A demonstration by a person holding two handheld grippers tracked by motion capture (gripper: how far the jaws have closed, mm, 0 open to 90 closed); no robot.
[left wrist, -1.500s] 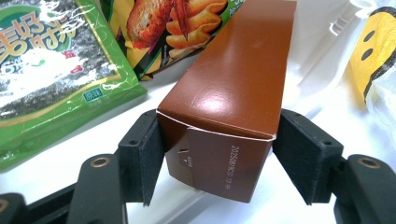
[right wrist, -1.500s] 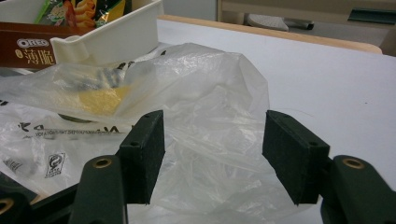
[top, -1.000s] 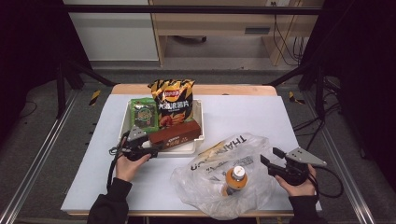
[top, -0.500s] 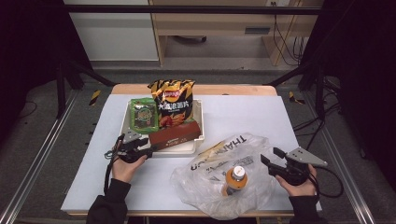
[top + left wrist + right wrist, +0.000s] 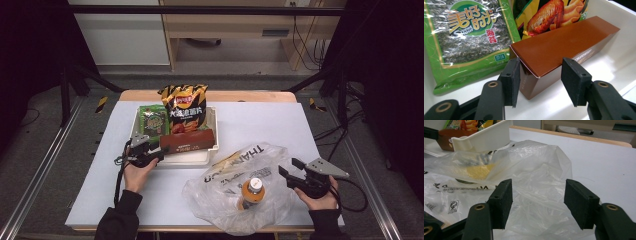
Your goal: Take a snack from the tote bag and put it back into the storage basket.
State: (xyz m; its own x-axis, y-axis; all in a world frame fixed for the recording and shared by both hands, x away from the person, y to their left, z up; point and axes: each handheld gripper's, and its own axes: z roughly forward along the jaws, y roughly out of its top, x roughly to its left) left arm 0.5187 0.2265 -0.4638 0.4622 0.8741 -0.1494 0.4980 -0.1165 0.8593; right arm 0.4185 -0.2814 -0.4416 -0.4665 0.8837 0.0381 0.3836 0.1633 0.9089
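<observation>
A long brown box (image 5: 189,141) lies across the front of a white tray (image 5: 212,125). My left gripper (image 5: 152,150) is at its left end. In the left gripper view the jaws have just closed, and both pads (image 5: 514,75) press the sides of the brown box (image 5: 564,45); my left gripper (image 5: 540,72) is shut on it. My right gripper (image 5: 289,167) rests open at the right edge of a clear plastic bag (image 5: 235,200). Seen from my right gripper (image 5: 537,195), the plastic bag (image 5: 531,165) lies just ahead of the pads, with nothing pressed between them.
A green seaweed pack (image 5: 152,121) and a black-and-yellow chip bag (image 5: 184,107) lean in the tray behind the box. Inside the plastic bag stands an orange drink bottle (image 5: 252,190) with a white cap, and something yellow (image 5: 227,160) lies near its mouth. White sheet (image 5: 260,120) covers the table.
The left gripper's jaws have narrowed onto the left end of the brown box. The right gripper and the bag have stayed put.
</observation>
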